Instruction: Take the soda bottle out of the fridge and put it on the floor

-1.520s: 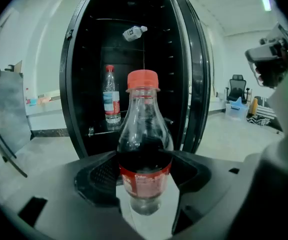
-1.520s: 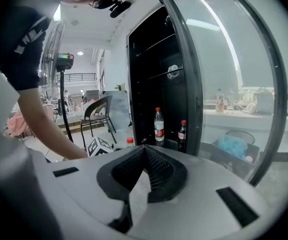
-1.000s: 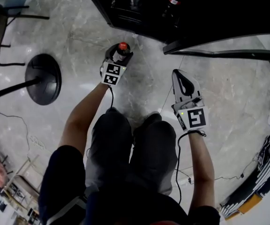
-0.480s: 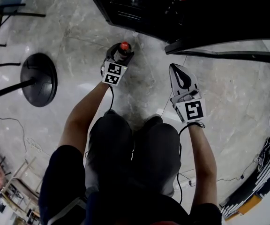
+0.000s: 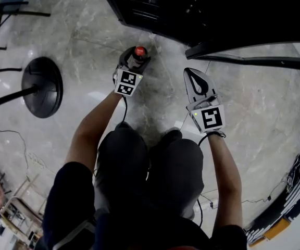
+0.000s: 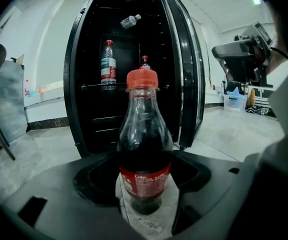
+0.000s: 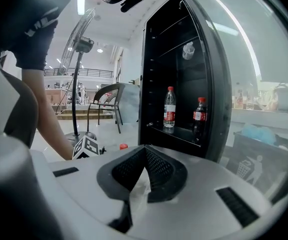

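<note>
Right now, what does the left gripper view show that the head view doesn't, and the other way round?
Only the left gripper view: the soda bottle's red label, its dark drink and its base, seemingly on the floor, plus the shelves inside the fridge.

Only the head view: the right hand-held gripper, shut and empty, the round black stand base and the person's knees.

Both: the soda bottle gripped by the left hand-held gripper before the open fridge, where a clear bottle and a small red-capped bottle stand inside.

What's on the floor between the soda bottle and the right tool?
Nothing. The head view shows only bare floor between the soda bottle and the right tool.
</note>
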`<state>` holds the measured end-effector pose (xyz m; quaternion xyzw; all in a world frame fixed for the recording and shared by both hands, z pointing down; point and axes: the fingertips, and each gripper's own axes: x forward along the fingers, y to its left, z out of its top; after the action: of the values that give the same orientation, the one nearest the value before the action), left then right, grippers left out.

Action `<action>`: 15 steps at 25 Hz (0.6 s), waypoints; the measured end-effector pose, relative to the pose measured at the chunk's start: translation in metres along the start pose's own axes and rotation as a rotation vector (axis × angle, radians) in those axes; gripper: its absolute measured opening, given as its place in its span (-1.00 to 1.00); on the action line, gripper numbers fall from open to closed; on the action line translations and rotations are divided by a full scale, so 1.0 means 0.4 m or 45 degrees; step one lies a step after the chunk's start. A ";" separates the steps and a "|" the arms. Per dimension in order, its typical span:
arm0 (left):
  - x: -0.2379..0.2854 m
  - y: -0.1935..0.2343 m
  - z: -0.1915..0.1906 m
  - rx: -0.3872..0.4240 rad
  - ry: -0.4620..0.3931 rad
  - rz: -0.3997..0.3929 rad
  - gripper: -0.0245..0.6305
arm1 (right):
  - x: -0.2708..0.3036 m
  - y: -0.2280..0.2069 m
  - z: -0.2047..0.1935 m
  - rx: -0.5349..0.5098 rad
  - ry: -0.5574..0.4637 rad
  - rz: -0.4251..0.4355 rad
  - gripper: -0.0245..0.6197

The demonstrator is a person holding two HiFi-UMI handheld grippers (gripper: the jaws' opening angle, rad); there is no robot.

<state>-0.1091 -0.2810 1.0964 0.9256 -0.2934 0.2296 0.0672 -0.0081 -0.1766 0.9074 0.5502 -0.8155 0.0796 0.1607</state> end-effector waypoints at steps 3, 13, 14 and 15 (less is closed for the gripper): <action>-0.008 0.002 -0.005 0.001 -0.023 0.009 0.05 | 0.004 0.001 0.001 0.006 -0.024 -0.006 -0.87; -0.021 0.001 -0.012 0.016 -0.063 0.017 0.05 | 0.016 0.012 -0.020 0.019 -0.031 -0.008 -0.87; -0.022 0.001 -0.011 0.023 -0.062 0.018 0.05 | 0.015 0.013 -0.021 0.021 -0.024 -0.008 -0.87; -0.023 0.001 -0.010 0.032 -0.061 0.022 0.05 | 0.014 0.015 -0.023 0.023 -0.009 -0.007 -0.87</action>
<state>-0.1176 -0.2758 1.0956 0.9290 -0.3001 0.2116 0.0466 -0.0138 -0.1765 0.9182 0.5541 -0.8139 0.0847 0.1529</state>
